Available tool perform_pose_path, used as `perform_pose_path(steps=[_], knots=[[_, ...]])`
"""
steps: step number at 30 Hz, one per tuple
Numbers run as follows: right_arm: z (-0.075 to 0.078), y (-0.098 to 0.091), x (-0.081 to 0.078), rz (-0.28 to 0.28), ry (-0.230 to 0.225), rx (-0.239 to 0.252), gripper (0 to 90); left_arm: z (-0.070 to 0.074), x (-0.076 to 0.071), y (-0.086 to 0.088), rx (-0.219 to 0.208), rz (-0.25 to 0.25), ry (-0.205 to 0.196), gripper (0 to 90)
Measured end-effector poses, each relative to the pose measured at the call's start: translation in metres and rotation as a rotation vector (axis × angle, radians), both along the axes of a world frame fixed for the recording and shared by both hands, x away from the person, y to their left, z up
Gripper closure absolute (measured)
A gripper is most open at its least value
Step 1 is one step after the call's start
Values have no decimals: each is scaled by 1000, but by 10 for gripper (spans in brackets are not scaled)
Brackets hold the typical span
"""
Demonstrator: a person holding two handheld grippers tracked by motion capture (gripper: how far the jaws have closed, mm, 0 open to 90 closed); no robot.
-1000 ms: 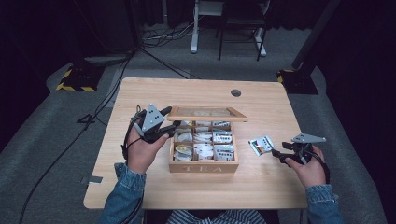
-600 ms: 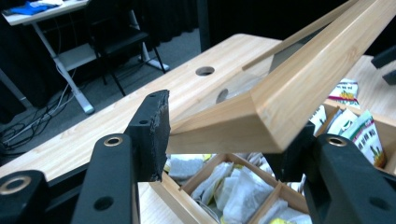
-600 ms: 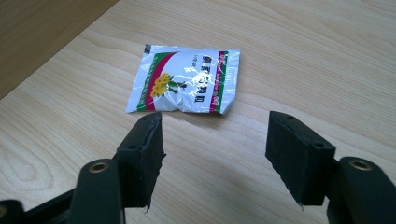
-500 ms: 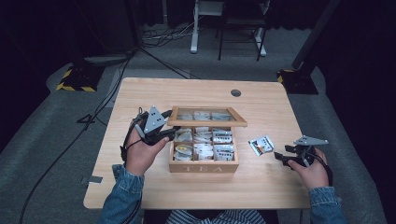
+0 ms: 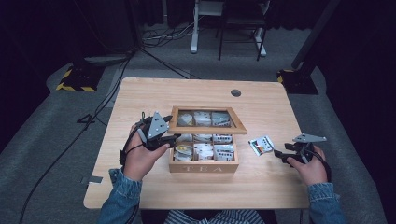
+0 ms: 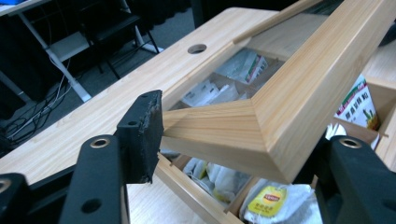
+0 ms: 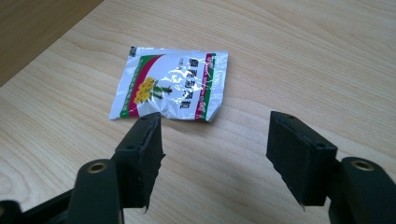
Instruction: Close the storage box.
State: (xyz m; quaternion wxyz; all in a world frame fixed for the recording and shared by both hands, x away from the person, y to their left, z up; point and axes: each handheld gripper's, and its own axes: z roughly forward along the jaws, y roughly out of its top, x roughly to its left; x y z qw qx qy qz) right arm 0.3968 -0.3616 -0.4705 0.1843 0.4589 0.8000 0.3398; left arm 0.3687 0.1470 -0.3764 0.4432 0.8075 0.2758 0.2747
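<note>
A wooden tea box (image 5: 204,166) with sachets in its compartments stands mid-table. Its glass-paned lid (image 5: 207,129) hangs half raised over the back row. My left gripper (image 5: 170,139) is at the lid's left front corner. In the left gripper view that corner of the lid (image 6: 280,102) lies between the jaws of the left gripper (image 6: 233,135), which have just been opening; the left pad (image 6: 142,135) barely meets the wood. A green-and-white sachet (image 5: 260,145) lies flat right of the box. My right gripper (image 7: 217,140) stands open just short of the sachet (image 7: 170,86), holding nothing.
A yellow tea bag (image 6: 268,198) and several white sachets fill the box under the lid. The table (image 5: 140,98) has a cable hole (image 5: 236,93) near its far edge. Desk legs, a chair and cables stand on the floor beyond.
The lid has tilted lower over the back row of the box. The left gripper's jaws stand wider apart. The right hand and the sachet have stayed put.
</note>
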Motion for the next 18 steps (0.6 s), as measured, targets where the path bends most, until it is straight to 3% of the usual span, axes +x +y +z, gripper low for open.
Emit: perform_pose_path(steps=[3,10,18], knots=[[0,1,3,5,0,0,368,-1,-3,0,14,-1,10,359],[1,8,11,19,-3,4,367,-5,-8,4,13,-2,87,354],[3,15,18,39,-6,5,366,-8,-14,5,45,-14,130,355]])
